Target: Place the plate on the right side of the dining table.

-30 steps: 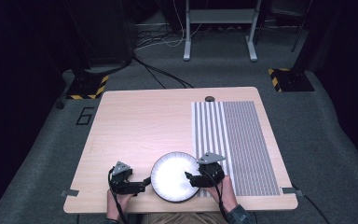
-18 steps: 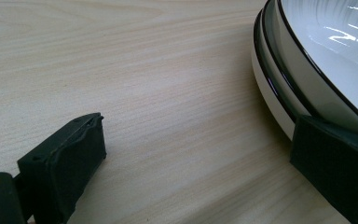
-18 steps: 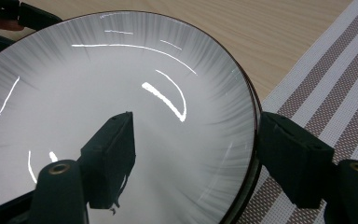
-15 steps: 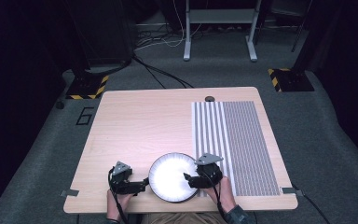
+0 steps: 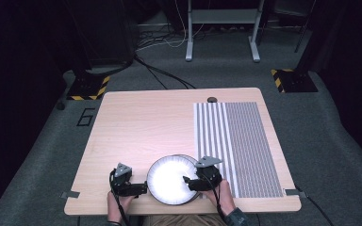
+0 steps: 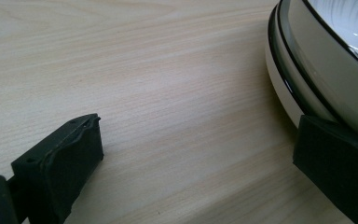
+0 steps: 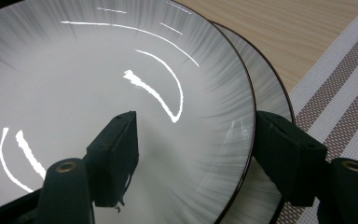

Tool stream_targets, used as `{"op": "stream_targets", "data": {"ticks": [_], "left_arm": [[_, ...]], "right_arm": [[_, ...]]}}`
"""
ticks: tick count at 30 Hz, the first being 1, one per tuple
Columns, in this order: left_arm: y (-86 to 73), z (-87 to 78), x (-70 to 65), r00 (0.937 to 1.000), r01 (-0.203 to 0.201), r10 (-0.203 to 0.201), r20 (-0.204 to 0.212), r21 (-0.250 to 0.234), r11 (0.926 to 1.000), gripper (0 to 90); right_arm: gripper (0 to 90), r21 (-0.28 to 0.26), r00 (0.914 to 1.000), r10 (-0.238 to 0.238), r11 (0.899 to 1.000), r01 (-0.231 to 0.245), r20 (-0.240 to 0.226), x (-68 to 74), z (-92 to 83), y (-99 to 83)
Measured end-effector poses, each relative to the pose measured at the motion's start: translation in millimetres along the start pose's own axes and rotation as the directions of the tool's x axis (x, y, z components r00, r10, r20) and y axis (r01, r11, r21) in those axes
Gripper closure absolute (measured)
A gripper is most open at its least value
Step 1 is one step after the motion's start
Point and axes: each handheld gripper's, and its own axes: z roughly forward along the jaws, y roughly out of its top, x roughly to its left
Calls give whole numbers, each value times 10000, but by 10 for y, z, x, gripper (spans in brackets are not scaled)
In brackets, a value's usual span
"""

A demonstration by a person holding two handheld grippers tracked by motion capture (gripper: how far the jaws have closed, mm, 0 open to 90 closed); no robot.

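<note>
We see two white plates with thin dark rims stacked at the bench's near edge: the top plate (image 7: 98,84) sits offset over the lower plate (image 7: 265,88), just beside the striped mat.

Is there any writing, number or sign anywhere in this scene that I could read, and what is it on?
"6": a dark outlined digit marked on the grey carpet floor, left of the light wooden table.
Yellow-and-black hazard stripes, no words: on two dark stand bases on the floor.
No writing shows on the stacked white round plates or the grey-and-white striped placemat.
</note>
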Motion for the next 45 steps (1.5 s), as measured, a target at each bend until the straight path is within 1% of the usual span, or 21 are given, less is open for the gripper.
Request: {"op": "stream_targets", "data": {"ticks": [2,4,5,6,11,14,20,21,23,26,27,32,33,34,35,36,37,39,40,42,45], "left_arm": [[4,-11,8,10000,9,-9,-21,-9,10000,6],[21,-60,30,9998,159,-161,-132,-180,9997,2],[21,-60,30,9998,159,-161,-132,-180,9997,2],[41,-105,53,9995,283,-286,-121,-308,9991,2],[88,-183,89,9990,281,-296,-328,-442,9986,1],[105,-208,93,9990,307,-323,-303,-527,9981,0],[181,-323,102,9990,414,-425,-135,-703,9967,0],[212,-355,106,9989,472,-475,-19,-781,9958,2],[242,-368,95,9983,584,-583,37,-921,9940,13],[264,-372,87,9982,586,-572,177,-945,9938,14],[280,-380,64,9973,640,-599,434,-1010,9928,14],[311,-382,-6,9971,499,-436,624,-1034,9934,17],[320,-358,-34,9968,353,-286,748,-905,9953,21],[322,-335,-53,9965,338,-274,788,-808,9962,28],[323,-314,-68,9959,314,-258,872,-632,9975,46],[323,-314,-68,9959,314,-258,872,-632,9975,79],[325,-271,-100,9952,227,-181,966,-462,9987,122],[326,-255,-119,9946,197,-151,1027,-440,9988,172],[330,-233,-155,9939,68,-36,1098,-295,9995,237],[324,-204,-190,9936,99,-69,1124,-259,9996,370],[313,-183,-212,9932,34,-13,1166,-176,9998,476]], "right_arm": [[304,26,10000,-16,10000,16,8,3,6,-1],[295,2,9999,64,10000,-64,-112,3,43,-13],[295,2,9999,64,10000,-64,-112,3,43,-13],[295,-22,9999,113,9999,-114,-80,11,55,-17],[295,-179,9997,220,9996,-222,-133,7,76,-29],[296,-220,9996,216,9995,-220,-162,2,80,-34],[319,-348,9994,352,9988,-354,-77,6,81,-49],[338,-389,9992,391,9985,-393,-55,2,81,-52],[357,-414,9988,485,9980,-487,-43,-4,81,-55],[376,-456,9987,517,9976,-518,-44,-16,81,-58],[376,-454,9986,522,9976,-524,-52,-16,81,-59],[379,-467,9986,518,9976,-521,-75,-21,83,-59],[381,-456,9986,524,9976,-528,-93,-23,83,-58],[381,-452,9986,523,9976,-527,-97,-24,83,-58],[382,-450,9986,516,9976,-521,-104,-25,83,-58],[382,-450,9986,516,9976,-521,-104,-25,83,-58],[388,-440,9986,521,9977,-525,-109,-28,83,-57],[390,-431,9985,538,9976,-543,-130,-29,82,-55],[391,-408,9986,520,9978,-525,-128,-32,81,-54],[392,-424,9985,534,9976,-539,-144,-30,82,-55],[399,-426,9984,544,9976,-549,-138,-31,81,-56]]}}
